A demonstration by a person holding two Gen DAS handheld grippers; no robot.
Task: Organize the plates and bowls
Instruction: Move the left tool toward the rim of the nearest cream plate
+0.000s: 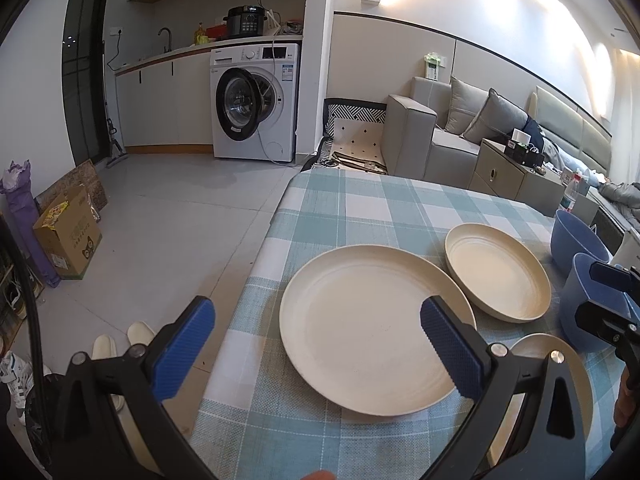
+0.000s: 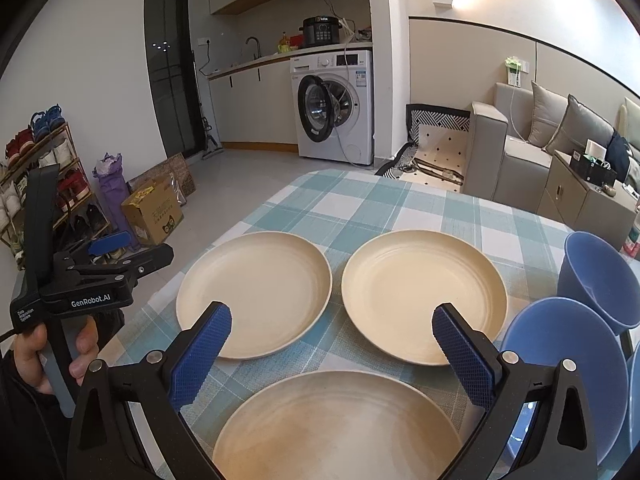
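Three cream plates lie on the checked tablecloth. In the left wrist view the left plate [image 1: 372, 336] is under my open left gripper [image 1: 320, 344], the far plate [image 1: 498, 274] lies beyond, and the near plate [image 1: 560, 360] is partly hidden by a finger. In the right wrist view my open, empty right gripper [image 2: 332, 352] hovers above the near plate [image 2: 340, 428], with the left plate [image 2: 256, 292] and the far plate [image 2: 424, 296] ahead. Blue bowls [image 2: 568, 364] stand tilted at the right. The left gripper also shows in the right wrist view [image 2: 108, 252].
The table's left edge [image 1: 256, 280] drops to a tiled floor with slippers [image 1: 120, 344] and a cardboard box [image 1: 68, 236]. A sofa [image 1: 440, 136] and a cabinet [image 1: 512, 172] stand beyond the table. A shoe rack [image 2: 44, 184] stands at the left wall.
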